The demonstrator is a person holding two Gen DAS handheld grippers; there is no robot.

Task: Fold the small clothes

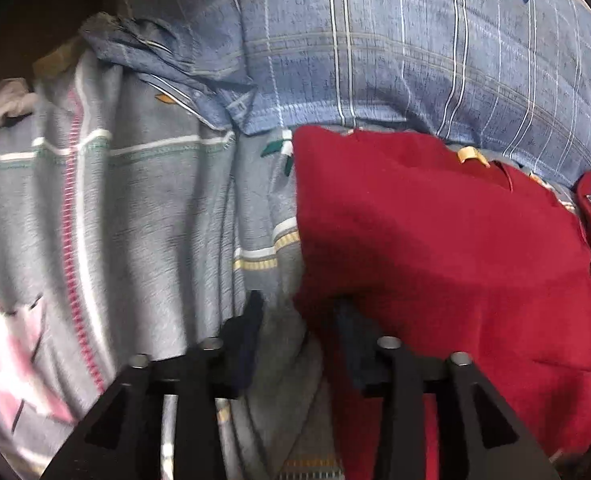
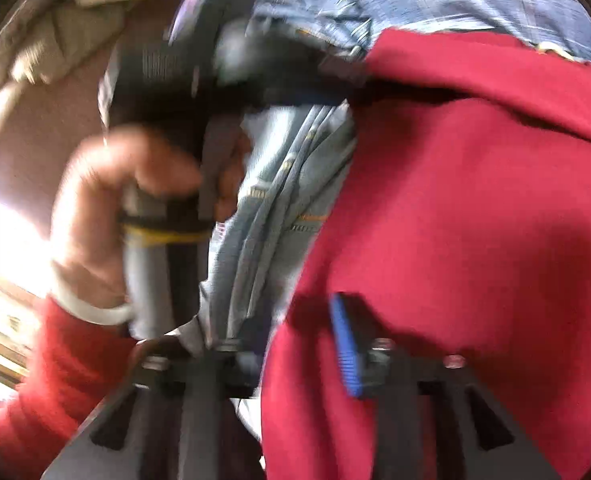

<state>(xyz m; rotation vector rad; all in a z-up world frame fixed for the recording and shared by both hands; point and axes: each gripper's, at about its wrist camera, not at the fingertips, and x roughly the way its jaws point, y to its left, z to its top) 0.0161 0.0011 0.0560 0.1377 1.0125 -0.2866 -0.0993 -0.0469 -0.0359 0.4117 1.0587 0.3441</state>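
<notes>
Left gripper (image 1: 297,312) jaws apart, straddling the edge of the red garment (image 1: 435,248) on the striped bedsheet (image 1: 143,208); right gripper (image 2: 299,320) likewise parted at its edge. Best pinch both corners evenly before folding

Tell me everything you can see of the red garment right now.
The red garment is plain, deep red, soft-looking cloth with no print. It lies rumpled on grey striped bedding, below a blue checked pillow. Both grippers stand open at its near edge, left gripper and right gripper, each with one finger under or against the cloth.
</notes>
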